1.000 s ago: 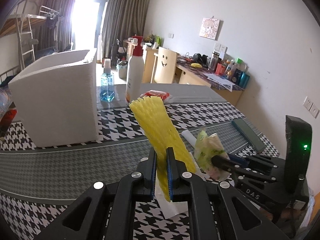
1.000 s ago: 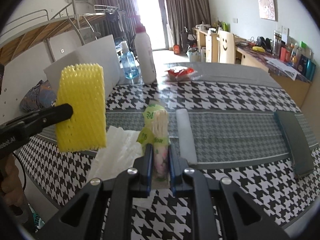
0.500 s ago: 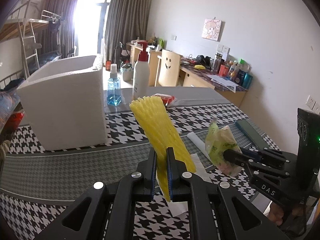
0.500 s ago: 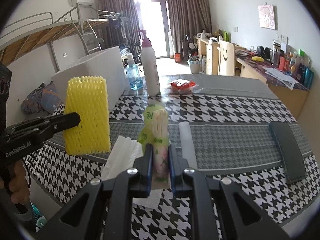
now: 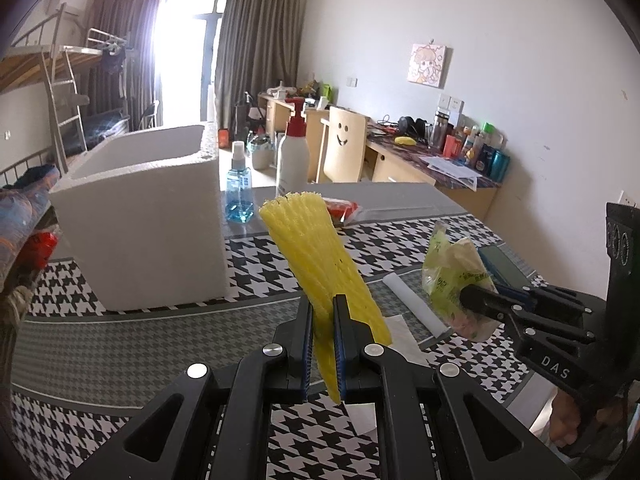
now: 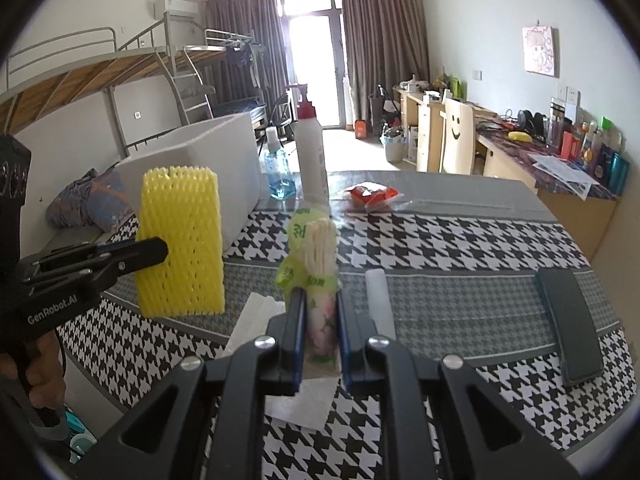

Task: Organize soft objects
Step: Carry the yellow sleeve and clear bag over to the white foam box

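- Tongs come first: the left tongs are clamped on the yellow foam net, and the right tongs are clamped on the green-wrapped packet.
- Both soft things now ride higher above the desk than a second ago, so the lift looks finished and the carry is likely the step in hand.
- Below the tongs, a white tissue lies flat on the desk, untouched and probably still to be gathered.
- Just beside it lies a white roll, and further right a dark flat case, both resting on the desk.
- Beyond, to the left, stands the white foam box, open at the top; I judge it the likely place for the soft things, though nothing confirms that.
- Behind the box stand a blue spray bottle and a white pump bottle.
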The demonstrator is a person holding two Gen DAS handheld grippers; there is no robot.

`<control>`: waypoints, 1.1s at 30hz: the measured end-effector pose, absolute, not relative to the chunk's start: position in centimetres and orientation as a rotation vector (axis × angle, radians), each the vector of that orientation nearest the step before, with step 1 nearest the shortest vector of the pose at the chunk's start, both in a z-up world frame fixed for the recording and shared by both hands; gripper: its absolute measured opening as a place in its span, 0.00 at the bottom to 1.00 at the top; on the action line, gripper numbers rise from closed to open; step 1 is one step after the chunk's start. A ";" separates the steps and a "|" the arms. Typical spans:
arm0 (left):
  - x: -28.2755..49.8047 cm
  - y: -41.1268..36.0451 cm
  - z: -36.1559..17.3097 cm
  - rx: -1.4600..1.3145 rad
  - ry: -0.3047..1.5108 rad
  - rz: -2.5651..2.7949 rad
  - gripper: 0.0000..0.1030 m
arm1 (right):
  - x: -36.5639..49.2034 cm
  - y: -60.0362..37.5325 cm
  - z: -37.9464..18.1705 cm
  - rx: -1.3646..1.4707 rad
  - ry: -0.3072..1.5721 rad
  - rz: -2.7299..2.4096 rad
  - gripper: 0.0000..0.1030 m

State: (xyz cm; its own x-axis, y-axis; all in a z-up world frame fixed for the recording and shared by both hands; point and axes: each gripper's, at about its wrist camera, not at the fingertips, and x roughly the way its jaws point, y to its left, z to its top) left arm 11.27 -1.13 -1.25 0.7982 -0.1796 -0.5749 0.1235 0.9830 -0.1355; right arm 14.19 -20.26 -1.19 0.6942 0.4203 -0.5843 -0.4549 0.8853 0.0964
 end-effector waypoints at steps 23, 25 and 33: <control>11.3 -0.6 1.7 -0.049 0.542 -0.151 0.10 | 14.0 -19.3 2.2 -0.083 0.536 0.512 0.18; 11.3 -0.3 2.1 -0.055 0.530 -0.151 0.10 | 14.2 -19.1 2.5 -0.083 0.530 0.516 0.18; 11.8 0.0 3.2 -0.035 0.514 -0.149 0.10 | 14.5 -18.6 3.8 -0.087 0.495 0.529 0.18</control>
